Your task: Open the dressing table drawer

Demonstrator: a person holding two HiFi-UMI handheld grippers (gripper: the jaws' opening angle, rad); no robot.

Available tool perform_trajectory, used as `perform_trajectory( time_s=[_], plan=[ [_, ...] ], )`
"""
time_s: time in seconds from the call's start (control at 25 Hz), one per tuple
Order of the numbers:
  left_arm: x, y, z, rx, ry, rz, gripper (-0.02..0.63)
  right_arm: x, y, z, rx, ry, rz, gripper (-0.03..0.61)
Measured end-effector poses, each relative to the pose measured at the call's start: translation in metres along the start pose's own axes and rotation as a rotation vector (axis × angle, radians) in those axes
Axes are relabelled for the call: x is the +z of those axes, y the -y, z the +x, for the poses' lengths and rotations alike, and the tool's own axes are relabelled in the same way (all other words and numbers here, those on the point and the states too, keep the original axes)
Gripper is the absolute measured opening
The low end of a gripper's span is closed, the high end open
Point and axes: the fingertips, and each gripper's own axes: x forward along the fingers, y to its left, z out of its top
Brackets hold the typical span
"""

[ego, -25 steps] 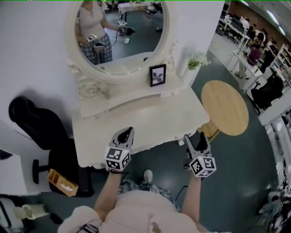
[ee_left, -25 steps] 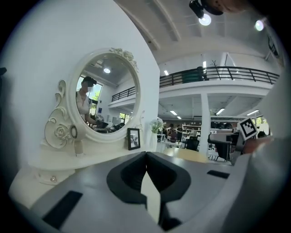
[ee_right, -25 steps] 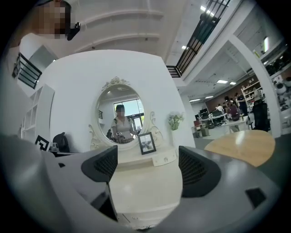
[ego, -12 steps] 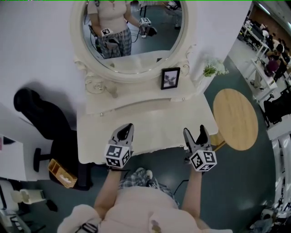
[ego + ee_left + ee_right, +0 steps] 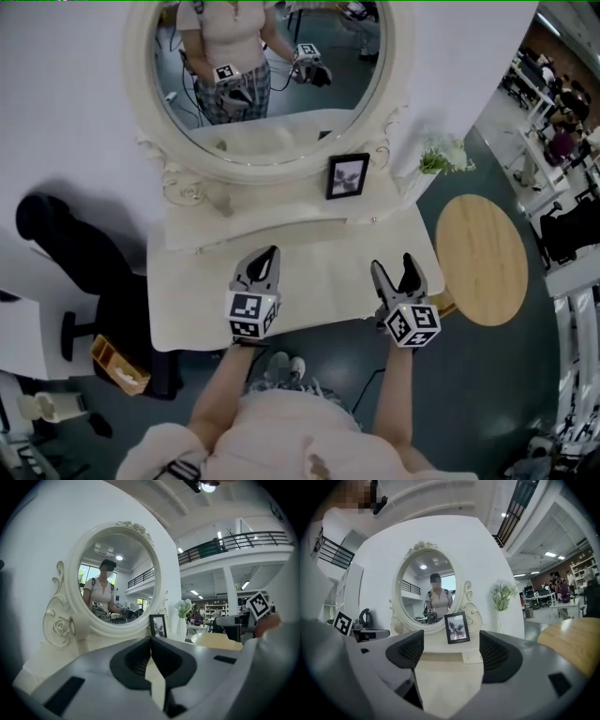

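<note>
The cream dressing table (image 5: 187, 300) stands against the wall under its oval mirror (image 5: 267, 75). Its front face is hidden beneath the top in the head view. A raised back tier (image 5: 281, 230) carries small knobs, and the right gripper view shows a small drawer front (image 5: 473, 657) on that tier. Over the left half of the tabletop my left gripper (image 5: 265, 255) (image 5: 151, 640) points at the mirror, its jaws shut and empty. My right gripper (image 5: 392, 264) (image 5: 452, 651) hovers over the right half. It is open, its jaws are closing slightly, and nothing lies between them.
A black photo frame (image 5: 347, 175) and a vase of flowers (image 5: 441, 155) stand on the back tier. A round wooden side table (image 5: 483, 258) sits to the right, a black chair (image 5: 56, 244) to the left, and a yellow box (image 5: 117, 366) lies on the floor.
Both grippers have moved forward from the table's front edge to over the tabletop, toward the mirror. The left jaws stay shut.
</note>
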Motion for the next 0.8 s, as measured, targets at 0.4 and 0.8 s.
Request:
perform_trajectory(
  time_s=[0.4,0.8],
  plan=[
    [-0.027,0.026,0.092,-0.015,-0.049,-0.001,0.028,-0.029,0.061,0.067,-0.035,-0.097,-0.009,0.333],
    [-0.077,0.04,0.141,-0.015,-0.117,-0.084,0.028,-0.092,0.105,0.137,-0.09,-0.252,-0.076,0.257]
  ],
)
